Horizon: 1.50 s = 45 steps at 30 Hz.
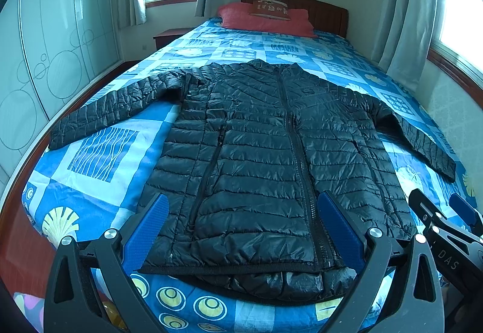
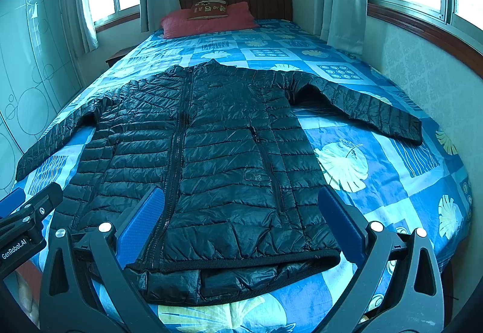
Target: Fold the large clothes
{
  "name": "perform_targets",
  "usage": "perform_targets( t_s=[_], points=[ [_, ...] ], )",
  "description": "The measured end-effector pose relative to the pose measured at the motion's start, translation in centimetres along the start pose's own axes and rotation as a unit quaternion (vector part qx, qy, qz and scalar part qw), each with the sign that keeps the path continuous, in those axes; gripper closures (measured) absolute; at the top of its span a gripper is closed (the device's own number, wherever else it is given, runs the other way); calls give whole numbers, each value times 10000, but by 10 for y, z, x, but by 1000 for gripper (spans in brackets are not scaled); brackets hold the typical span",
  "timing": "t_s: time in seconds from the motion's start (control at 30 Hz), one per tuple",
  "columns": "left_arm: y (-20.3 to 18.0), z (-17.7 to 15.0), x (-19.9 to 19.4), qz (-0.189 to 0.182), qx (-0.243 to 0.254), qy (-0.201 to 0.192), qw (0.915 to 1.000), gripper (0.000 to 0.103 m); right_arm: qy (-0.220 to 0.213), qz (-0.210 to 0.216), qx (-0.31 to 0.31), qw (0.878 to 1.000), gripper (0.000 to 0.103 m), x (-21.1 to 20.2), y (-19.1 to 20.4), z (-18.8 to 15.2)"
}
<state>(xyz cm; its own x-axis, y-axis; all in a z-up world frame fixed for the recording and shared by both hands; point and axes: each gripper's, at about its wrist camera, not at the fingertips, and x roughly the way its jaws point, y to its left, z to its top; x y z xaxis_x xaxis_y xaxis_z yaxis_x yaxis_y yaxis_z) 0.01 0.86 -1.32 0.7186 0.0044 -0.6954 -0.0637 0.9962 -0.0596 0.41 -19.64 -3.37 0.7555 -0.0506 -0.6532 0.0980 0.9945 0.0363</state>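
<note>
The black quilted puffer jacket (image 1: pixel 259 152) is lying flat, front up and zipped, on the blue patchwork-print bedspread (image 1: pixel 99 152), hem toward the near edge and collar toward the headboard end. Its left sleeve (image 1: pixel 111 109) is stretching out toward the bed's left edge; its right sleeve (image 2: pixel 362 103) is reaching toward the right edge. The left gripper (image 1: pixel 241 230) is hovering above the hem with jaws spread wide, holding nothing. The right gripper (image 2: pixel 238 227) is doing likewise beside it, jaws wide and empty. Judgement: folding is not yet begun; no sleeve or panel is turned in. Both sleeves and the body fold are remaining.
</note>
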Motion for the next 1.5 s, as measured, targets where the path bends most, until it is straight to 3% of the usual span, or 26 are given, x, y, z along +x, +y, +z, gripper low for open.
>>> perform_targets(
  t_s=[1.17,1.3,1.5],
  points=[
    [3,3,28,-2,-13,209,9998,5,182,148,73,9997,2,29,-1,-1],
    [12,14,46,73,-113,208,9997,5,125,328,330,9988,2,45,-18,8],
    [63,37,94,555,-726,281,9954,5,169,329,1338,9903,3,91,-94,29]
  ],
)
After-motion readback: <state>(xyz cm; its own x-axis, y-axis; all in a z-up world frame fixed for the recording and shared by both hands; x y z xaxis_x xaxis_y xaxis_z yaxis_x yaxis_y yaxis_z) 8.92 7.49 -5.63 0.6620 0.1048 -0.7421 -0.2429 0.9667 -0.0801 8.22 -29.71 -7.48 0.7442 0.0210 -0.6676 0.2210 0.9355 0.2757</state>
